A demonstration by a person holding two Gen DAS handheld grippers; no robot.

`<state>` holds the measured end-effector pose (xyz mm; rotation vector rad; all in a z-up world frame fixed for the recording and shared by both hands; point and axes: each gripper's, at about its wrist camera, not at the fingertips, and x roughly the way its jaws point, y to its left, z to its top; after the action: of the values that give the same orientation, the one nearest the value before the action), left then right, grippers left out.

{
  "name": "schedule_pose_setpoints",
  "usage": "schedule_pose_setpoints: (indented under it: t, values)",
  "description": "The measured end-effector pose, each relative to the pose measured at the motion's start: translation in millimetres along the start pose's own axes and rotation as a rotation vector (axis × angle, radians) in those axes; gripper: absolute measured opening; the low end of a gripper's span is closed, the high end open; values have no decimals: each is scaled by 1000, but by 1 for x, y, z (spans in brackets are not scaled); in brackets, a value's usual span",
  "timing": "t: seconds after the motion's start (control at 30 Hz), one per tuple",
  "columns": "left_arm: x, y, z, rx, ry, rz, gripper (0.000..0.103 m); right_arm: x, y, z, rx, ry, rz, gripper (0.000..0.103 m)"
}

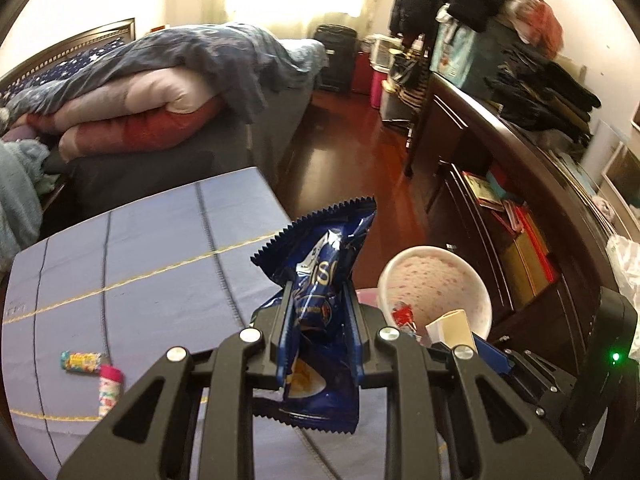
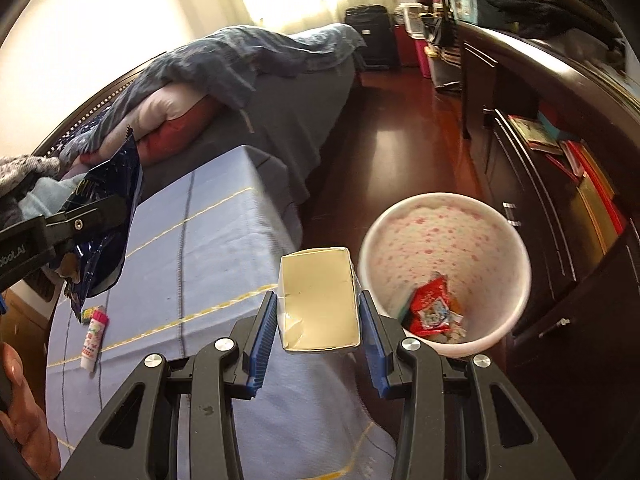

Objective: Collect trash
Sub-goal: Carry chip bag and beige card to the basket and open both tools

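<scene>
Left wrist view shows the left gripper [image 1: 318,308] clamped on a crumpled dark blue snack bag [image 1: 320,280], shiny foil with white lettering and zigzag-cut ends; the bag stands up between the blue-padded jaws, its top edge fanning out above them and its lower end, printed with pale crisps, hanging below over the table edge. Just to its right, the right gripper [image 2: 318,316] grips a small cream carton [image 2: 318,304], a plain box shape with a dented, creased lower corner, its jaws pressed against both side faces. The carton is held above the corner of the table, just beside the rim of a white bin [image 2: 516,256] speckled with pink spots inside. The bin stands on the dark red wood floor [image 2: 384,128] and holds a red wrapper [image 2: 432,308] and some pale scraps at its bottom. Under both grippers lies a blue tablecloth [image 1: 160,248] with dark stitched lines and thin yellow stripes. On it, well to the left, lie a small colourful sweet packet [image 1: 80,361] and, touching it, a white tube with a pink cap [image 1: 108,390]. Beyond the table is a bed [image 1: 180,92] heaped with a blue cover over pink and red quilts. A dark wooden dresser [image 1: 452,120] piled with clothes runs along the right.
</scene>
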<state>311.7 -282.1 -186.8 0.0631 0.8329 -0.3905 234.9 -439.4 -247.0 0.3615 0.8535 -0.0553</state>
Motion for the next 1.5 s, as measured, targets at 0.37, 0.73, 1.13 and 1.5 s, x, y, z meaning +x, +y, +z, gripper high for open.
schedule_pose_setpoints:
  t: [0.37, 0.73, 1.13, 1.5]
  values:
    - [26, -50, 7, 97, 22, -61, 24, -3, -49, 2, 83, -12, -75, 41]
    - [102, -110, 9, 187, 138, -186, 24, 12, -108, 7, 197, -16, -193, 41]
    - [155, -127, 10, 176, 178, -248, 68, 49, -134, 17, 225, -26, -273, 44]
    - [141, -99, 26, 101, 110, -238, 88, 55, -130, 14, 238, -7, -285, 58]
